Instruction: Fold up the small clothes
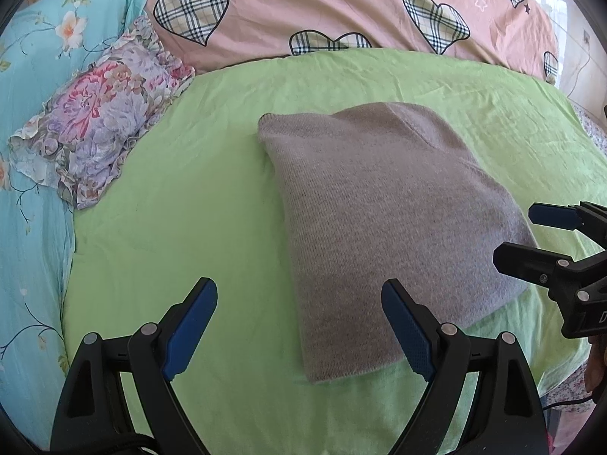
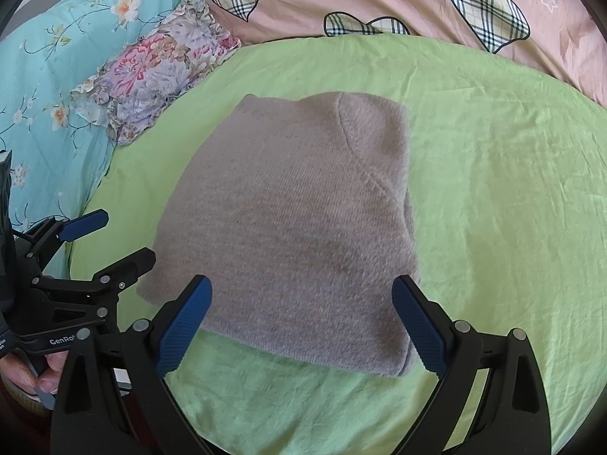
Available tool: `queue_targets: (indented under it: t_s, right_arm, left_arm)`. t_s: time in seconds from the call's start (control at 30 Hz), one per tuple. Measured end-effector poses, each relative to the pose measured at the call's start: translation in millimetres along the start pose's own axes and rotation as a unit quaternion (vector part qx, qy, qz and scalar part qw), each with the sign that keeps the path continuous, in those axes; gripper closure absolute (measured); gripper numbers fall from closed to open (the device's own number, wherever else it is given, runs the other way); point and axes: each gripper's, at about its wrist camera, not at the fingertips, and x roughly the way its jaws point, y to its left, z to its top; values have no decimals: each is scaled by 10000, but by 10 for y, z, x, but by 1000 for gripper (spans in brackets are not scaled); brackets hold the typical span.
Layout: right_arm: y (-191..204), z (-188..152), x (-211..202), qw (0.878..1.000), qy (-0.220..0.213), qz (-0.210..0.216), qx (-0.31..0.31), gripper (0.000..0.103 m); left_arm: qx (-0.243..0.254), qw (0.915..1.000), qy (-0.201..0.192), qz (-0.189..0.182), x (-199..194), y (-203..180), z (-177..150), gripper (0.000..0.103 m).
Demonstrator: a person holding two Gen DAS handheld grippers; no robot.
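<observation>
A grey knitted garment [image 1: 387, 227] lies folded into a compact rectangle on the green sheet [image 1: 170, 227]; it also shows in the right wrist view [image 2: 296, 227]. My left gripper [image 1: 299, 326] is open and empty, above the garment's near left corner. My right gripper [image 2: 301, 322] is open and empty, above the garment's near edge. The right gripper also shows at the right edge of the left wrist view [image 1: 531, 235], and the left gripper shows at the left of the right wrist view [image 2: 114, 239].
A floral cloth [image 1: 98, 121] lies at the left on a turquoise flowered quilt [image 1: 26, 151]. A pink quilt with plaid hearts [image 1: 322, 3] lies along the far side. The green sheet [image 2: 493, 189] extends to the right.
</observation>
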Motion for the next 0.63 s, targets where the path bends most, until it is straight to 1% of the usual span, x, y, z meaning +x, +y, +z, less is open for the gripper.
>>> queue_targets:
  t_s: [0.17,0.43,0.63]
  right_arm:
    - [-24,38,32,10000,-12,22,54,7]
    - [-32,67,39,10000,-29,32,72,7]
    - [-91,114,38,9999,-88,85,108,7]
  left_arm:
    - [31,10000,-49,1,16,10,58,14]
    - [-15,10000,-20,14,60,57,128,14]
    - [-32,9999,-46,102,63,87,177,14]
